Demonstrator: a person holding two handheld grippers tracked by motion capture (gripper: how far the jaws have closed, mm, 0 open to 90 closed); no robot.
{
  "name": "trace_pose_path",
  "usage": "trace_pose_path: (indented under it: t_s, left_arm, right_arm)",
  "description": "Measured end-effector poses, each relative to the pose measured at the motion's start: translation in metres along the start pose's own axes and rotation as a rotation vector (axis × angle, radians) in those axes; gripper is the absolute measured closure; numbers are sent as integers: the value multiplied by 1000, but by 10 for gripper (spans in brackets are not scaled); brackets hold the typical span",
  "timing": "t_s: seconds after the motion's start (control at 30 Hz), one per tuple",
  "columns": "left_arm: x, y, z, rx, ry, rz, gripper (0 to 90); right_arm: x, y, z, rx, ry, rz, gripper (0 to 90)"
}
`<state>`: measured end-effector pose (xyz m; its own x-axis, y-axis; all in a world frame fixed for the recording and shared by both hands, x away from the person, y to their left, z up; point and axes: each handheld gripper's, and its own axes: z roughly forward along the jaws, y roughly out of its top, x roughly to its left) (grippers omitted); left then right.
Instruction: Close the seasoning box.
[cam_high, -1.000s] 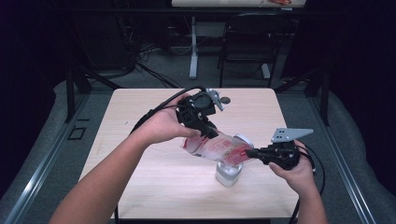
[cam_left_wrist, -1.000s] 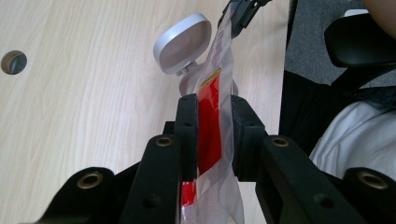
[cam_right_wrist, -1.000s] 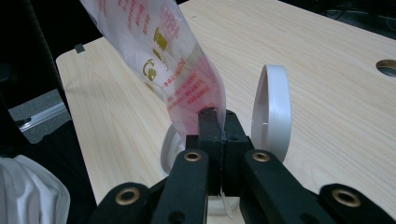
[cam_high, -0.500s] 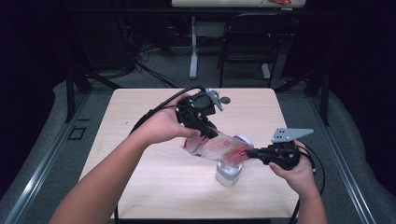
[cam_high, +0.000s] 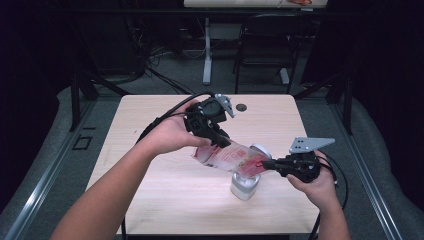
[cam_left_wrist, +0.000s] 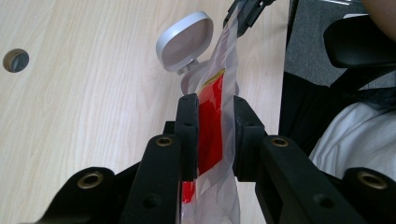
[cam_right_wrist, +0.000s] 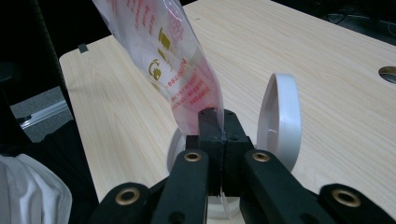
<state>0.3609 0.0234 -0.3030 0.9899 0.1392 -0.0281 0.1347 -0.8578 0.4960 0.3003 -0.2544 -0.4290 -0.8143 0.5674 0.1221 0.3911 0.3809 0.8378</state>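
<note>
Hard to make out inside the white container (cam_high: 245, 184) on the table (cam_high: 150, 150): mouth hidden by the plastic bag (cam_high: 225, 156), contents unreadable; hinged lid (cam_left_wrist: 184, 41) flipped up behind it; bag's own contents unclear through the printed red and clear film; bag stretched above the table between both tools, its lower end over the container; left gripper (cam_left_wrist: 212, 135) clenched across the bag's upper part; right gripper (cam_right_wrist: 218, 135) pinched tight on the bag's lower edge, just beside the lid.
</note>
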Motion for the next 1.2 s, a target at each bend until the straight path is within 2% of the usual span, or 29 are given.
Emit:
trace_pose_path:
  t_s: [0.2,0.43,0.73,1.2]
  left_arm:
    - [3,-8,-3,-11,-1,-11,763]
    - [-2,-12,-7,-21,15,3,765]
    - [-1,-21,-9,-20,27,1,765]
    - [4,-44,-10,-64,23,-31,765]
  right_arm:
    - [4,4,0,-10,-3,-14,900]
    - [6,5,3,-43,-18,-15,900]
    - [10,7,9,-49,-16,-24,896]
    - [9,7,10,-140,21,1,777]
